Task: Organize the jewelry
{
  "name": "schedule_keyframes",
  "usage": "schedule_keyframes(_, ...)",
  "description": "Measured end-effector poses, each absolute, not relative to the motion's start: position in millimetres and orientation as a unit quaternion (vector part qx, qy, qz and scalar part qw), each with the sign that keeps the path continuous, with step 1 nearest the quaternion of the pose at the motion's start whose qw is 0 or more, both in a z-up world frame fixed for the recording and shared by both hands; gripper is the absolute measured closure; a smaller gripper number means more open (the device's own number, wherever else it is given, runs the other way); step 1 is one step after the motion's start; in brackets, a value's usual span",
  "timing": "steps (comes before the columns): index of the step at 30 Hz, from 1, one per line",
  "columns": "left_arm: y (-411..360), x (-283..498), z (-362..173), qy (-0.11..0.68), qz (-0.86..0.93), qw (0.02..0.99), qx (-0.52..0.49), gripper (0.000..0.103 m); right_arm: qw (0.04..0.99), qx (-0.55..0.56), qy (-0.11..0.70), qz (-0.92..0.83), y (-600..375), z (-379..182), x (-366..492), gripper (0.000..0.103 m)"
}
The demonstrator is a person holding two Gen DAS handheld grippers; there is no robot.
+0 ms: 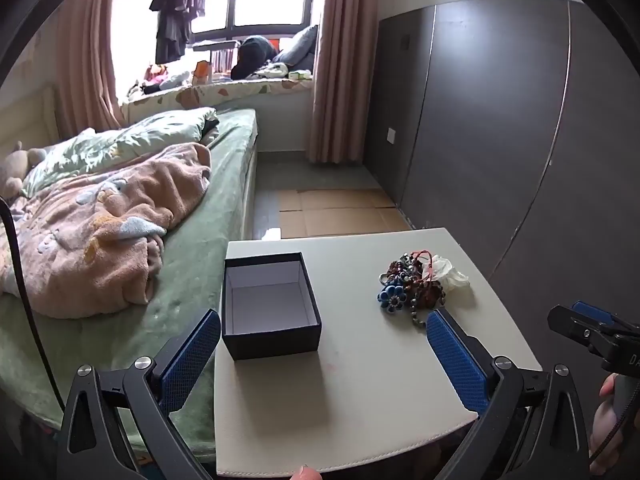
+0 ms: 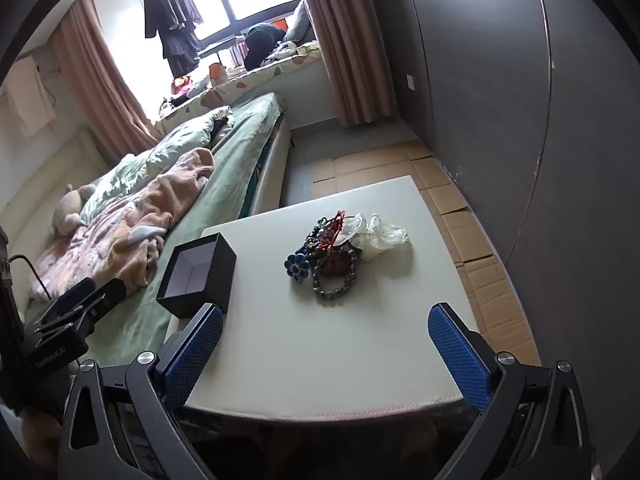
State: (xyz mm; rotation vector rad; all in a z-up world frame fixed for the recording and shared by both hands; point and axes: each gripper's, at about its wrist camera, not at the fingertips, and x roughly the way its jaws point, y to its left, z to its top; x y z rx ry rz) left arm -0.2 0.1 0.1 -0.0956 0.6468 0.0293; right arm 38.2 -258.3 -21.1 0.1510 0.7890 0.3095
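An open black box (image 1: pixel 269 305) with a white inside stands empty on the left part of the white table (image 1: pixel 360 380); it also shows in the right wrist view (image 2: pixel 199 275). A heap of jewelry (image 1: pixel 412 280) lies to its right: bead bracelets, a blue flower piece (image 2: pixel 297 266) and a red cord, beside a crumpled white bag (image 2: pixel 378 236). My left gripper (image 1: pixel 324 354) is open and empty above the table's near part. My right gripper (image 2: pixel 326 350) is open and empty, short of the heap (image 2: pixel 332 258).
A bed (image 1: pixel 120 208) with a pink blanket runs along the table's left side. A dark wardrobe wall (image 1: pixel 500 120) stands to the right. Cardboard sheets (image 2: pixel 472 216) cover the floor beyond the table. The right gripper shows at the left wrist view's right edge (image 1: pixel 588 328).
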Motion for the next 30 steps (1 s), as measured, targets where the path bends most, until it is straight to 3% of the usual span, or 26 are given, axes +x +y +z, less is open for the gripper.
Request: schedule_keyframes(30, 0, -2, 2, 0.317, 0.009, 0.947, -0.048, 0.0, 0.904, 0.075, 0.394, 0.145, -254, -33, 46, 0.0)
